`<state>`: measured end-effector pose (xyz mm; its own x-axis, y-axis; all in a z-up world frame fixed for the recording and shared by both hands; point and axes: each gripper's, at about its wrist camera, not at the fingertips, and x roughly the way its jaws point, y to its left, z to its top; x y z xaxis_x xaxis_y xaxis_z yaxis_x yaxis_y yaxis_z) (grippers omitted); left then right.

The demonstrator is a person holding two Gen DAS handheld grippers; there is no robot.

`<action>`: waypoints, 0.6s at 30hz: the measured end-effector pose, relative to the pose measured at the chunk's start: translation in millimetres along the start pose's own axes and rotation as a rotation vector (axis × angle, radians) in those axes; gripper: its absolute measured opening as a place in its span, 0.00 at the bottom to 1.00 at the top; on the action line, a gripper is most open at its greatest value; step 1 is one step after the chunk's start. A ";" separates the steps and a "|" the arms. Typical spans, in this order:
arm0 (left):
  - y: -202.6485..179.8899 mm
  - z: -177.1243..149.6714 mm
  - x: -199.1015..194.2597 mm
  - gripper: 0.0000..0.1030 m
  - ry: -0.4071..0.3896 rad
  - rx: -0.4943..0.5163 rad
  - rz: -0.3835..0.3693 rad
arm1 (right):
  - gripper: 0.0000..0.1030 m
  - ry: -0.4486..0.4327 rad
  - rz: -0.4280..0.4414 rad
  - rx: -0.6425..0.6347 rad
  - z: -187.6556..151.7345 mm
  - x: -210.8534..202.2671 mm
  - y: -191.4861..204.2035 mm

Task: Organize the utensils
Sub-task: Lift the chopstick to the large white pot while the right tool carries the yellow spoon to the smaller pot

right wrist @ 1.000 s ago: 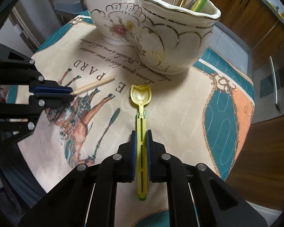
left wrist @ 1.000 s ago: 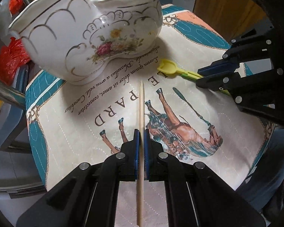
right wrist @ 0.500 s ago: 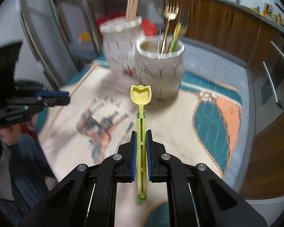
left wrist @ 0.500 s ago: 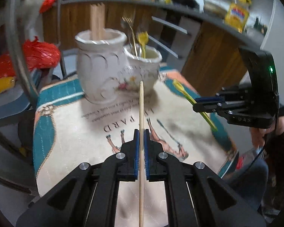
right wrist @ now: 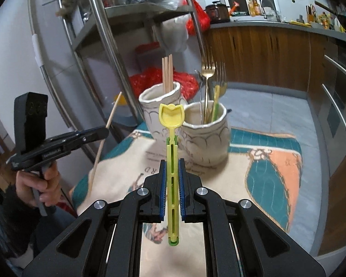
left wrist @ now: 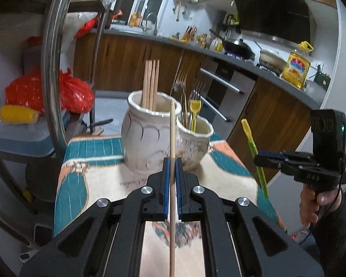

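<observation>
Carrying step: the left claw (left wrist: 172, 180) pinches a thin wooden chopstick (left wrist: 172, 138), the right claw (right wrist: 172, 184) a yellow-green plastic spoon (right wrist: 171, 138), both above the tabletop (right wrist: 253, 161). Next, each needs lowering into its compartment of the white ceramic double holder (right wrist: 191, 127).

We cannot read the printed text on the table mat (left wrist: 99, 180), blurred in both views. The chopstick (left wrist: 172, 184) runs off the bottom edge of the left wrist view. The holder (right wrist: 205, 138) hides the lower ends of the forks (right wrist: 207, 85).
</observation>
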<state>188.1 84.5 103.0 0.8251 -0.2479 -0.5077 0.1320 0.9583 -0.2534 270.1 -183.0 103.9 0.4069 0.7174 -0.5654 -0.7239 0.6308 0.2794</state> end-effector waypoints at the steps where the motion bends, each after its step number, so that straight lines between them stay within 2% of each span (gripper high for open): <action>1: -0.1 1.3 0.5 0.04 -0.010 -0.001 0.000 | 0.10 -0.008 0.001 0.002 0.7 0.7 -0.9; 13: 13.8 27.8 7.8 0.04 -0.146 -0.031 -0.054 | 0.10 -0.111 0.041 0.035 22.7 17.4 -21.9; 18: 18.0 36.9 12.2 0.04 -0.188 -0.038 -0.041 | 0.10 -0.148 0.059 0.039 29.5 23.7 -28.0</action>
<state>220.9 104.0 122.6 0.9080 -0.2523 -0.3345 0.1497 0.9411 -0.3033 316.4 -174.9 105.6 0.4440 0.7876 -0.4272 -0.7282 0.5950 0.3401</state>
